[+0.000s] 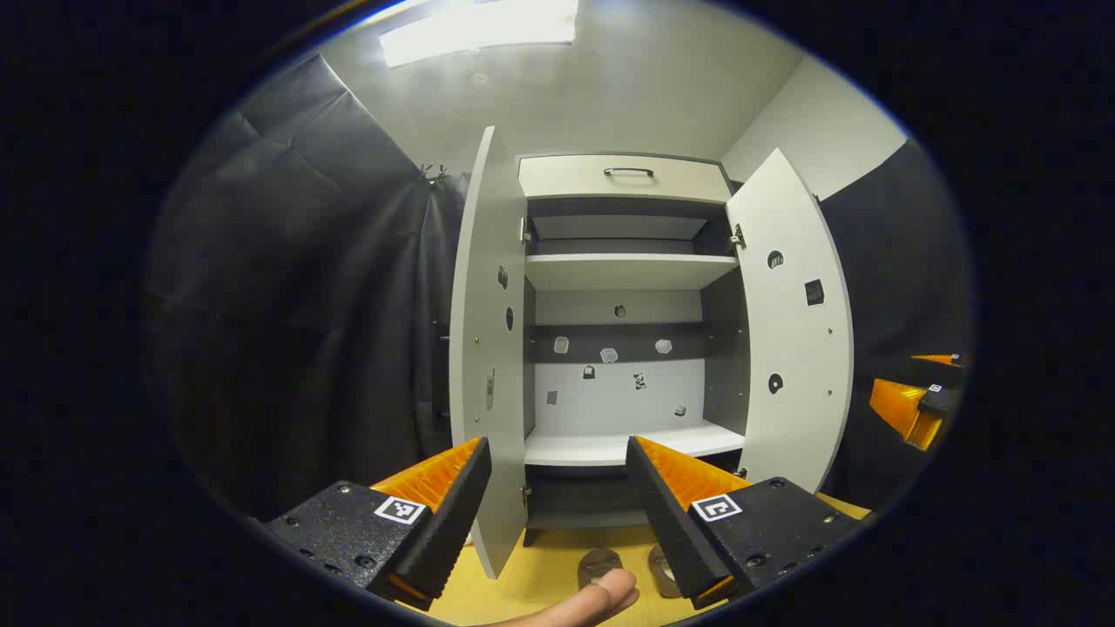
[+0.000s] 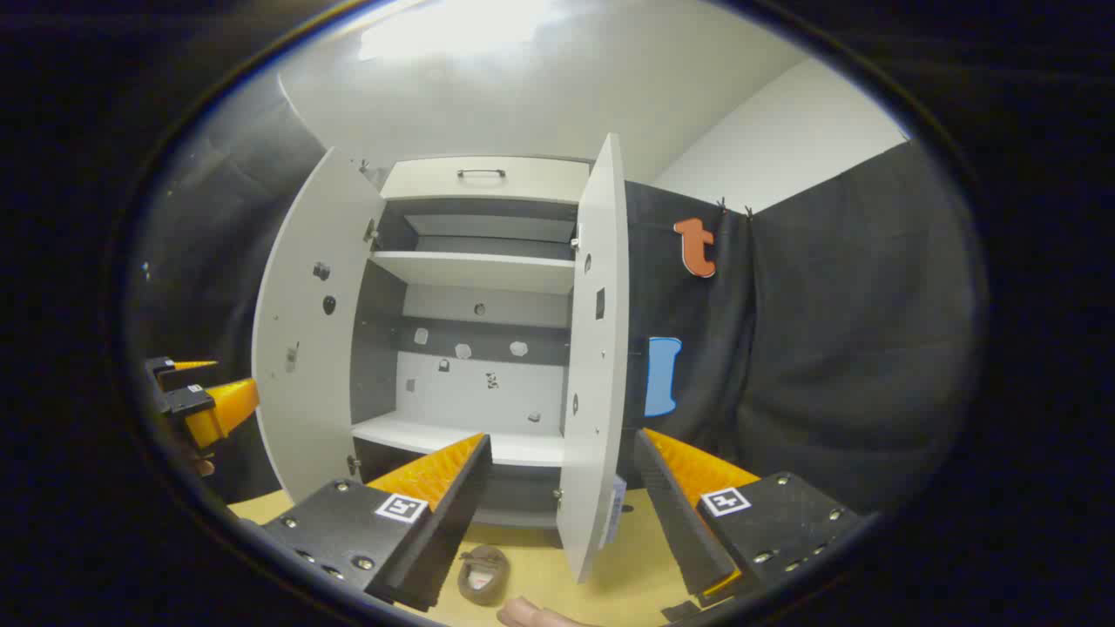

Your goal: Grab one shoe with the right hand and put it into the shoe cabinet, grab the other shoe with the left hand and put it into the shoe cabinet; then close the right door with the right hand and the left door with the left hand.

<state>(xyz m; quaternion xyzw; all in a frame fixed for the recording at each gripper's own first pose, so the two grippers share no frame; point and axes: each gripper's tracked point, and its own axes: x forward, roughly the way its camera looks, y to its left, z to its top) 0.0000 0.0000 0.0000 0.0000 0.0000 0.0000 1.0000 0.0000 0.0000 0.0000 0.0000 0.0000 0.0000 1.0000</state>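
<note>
Shoe cabinet (image 1: 623,348) at frame centre in the left gripper view, both doors swung open: left door (image 1: 488,348) left of the shelves, right door (image 1: 797,331) to their right. Drawer (image 1: 623,177) on top, above the upper shelf (image 1: 623,270); lower shelf (image 1: 610,446) beneath. Two shoes (image 1: 599,566) on the floor (image 1: 540,579) before the cabinet, at bottom centre between the fingers. Other gripper (image 1: 915,405) at the right edge.
</note>
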